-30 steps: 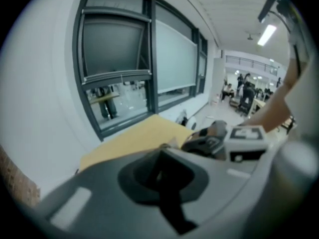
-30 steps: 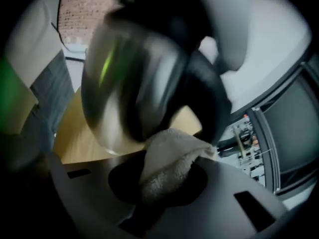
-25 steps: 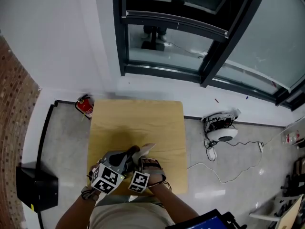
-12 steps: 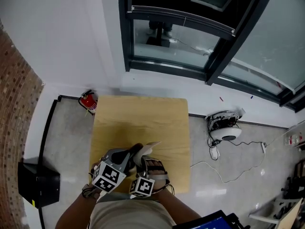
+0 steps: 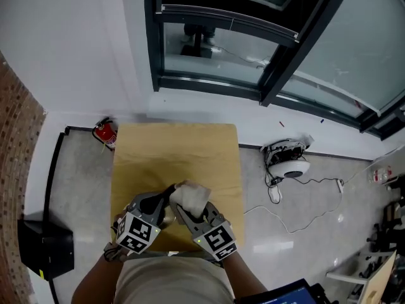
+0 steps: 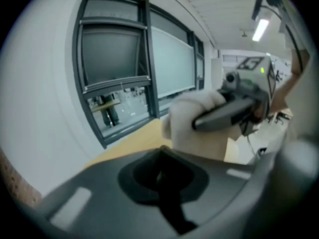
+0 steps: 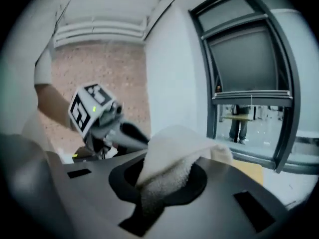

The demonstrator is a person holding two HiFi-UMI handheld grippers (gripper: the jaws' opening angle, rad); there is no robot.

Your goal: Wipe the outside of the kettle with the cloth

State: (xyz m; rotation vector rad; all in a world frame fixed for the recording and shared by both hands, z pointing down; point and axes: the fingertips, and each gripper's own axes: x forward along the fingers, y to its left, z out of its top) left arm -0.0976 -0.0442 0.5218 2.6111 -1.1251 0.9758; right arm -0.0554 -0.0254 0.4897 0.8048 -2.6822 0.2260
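The cloth (image 5: 190, 196), a white bunch, sits pinched in the right gripper (image 5: 188, 213), whose jaws are closed on its lower fold. No view shows the kettle plainly, so I cannot place it. The left gripper (image 5: 166, 198) looks closed and empty, its tips just beside the cloth at 9 o'clock. A second ago the two marker cubes lay touching; now the right one has swung out toward 4 o'clock and the cloth is gathered higher. That suggests wiping is ready to begin, over the counter's (image 5: 177, 151) 6 o'clock edge.
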